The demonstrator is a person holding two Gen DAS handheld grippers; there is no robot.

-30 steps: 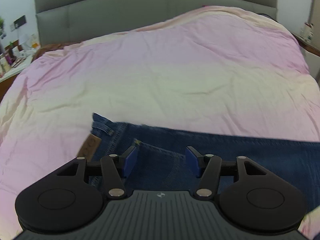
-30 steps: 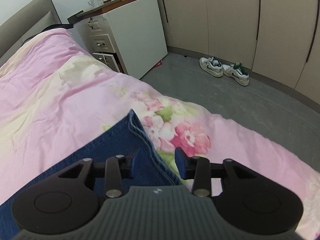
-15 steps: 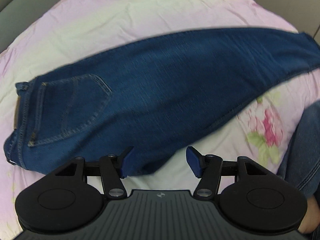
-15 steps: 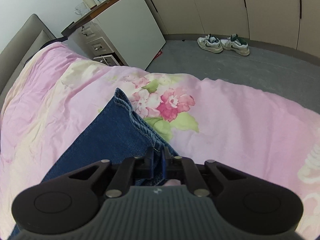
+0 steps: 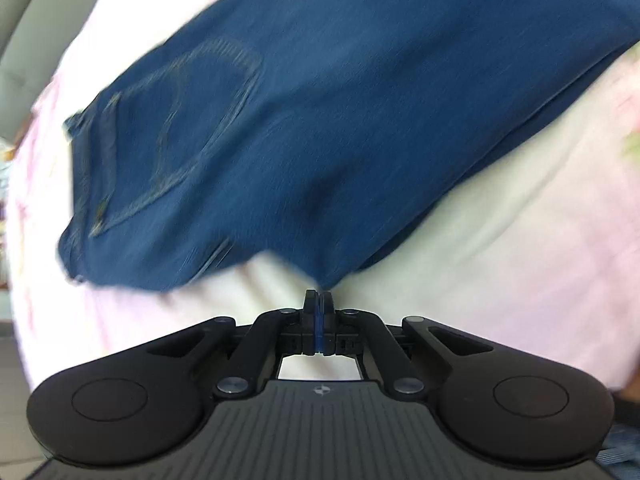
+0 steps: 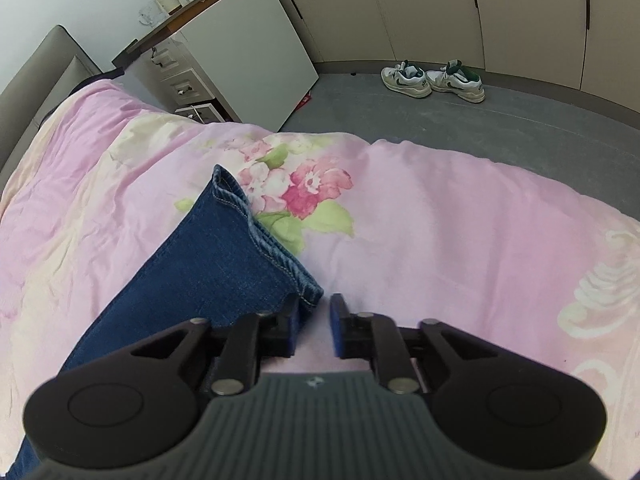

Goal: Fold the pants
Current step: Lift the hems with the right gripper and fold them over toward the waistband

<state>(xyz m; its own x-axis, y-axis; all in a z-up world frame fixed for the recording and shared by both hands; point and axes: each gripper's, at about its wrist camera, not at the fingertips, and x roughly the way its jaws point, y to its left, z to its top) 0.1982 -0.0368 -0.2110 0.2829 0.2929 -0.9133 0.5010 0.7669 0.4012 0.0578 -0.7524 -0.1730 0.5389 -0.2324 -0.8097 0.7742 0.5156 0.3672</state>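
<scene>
Blue denim pants (image 5: pixel 340 112) lie on the pink bedspread (image 5: pixel 500 260), folded lengthwise with a back pocket up. The left wrist view is motion-blurred. My left gripper (image 5: pixel 319 300) is shut, its tips at the near edge of the pants at the crotch point; whether it pinches cloth I cannot tell. In the right wrist view the leg hem (image 6: pixel 256 232) lies flat. My right gripper (image 6: pixel 314 320) is open and empty just behind the hem's near corner, with its left finger against the denim.
The bedspread has a flower print (image 6: pixel 304 188) by the hem. Beyond the bed's edge are grey floor, a white cabinet (image 6: pixel 240 64), a pair of sneakers (image 6: pixel 432 80) and wardrobe doors (image 6: pixel 520 12). The grey headboard (image 6: pixel 36 80) is at left.
My left gripper has closed and dropped toward the near edge of the pants. My right gripper, shut on the hem half a second ago, has opened and let it go.
</scene>
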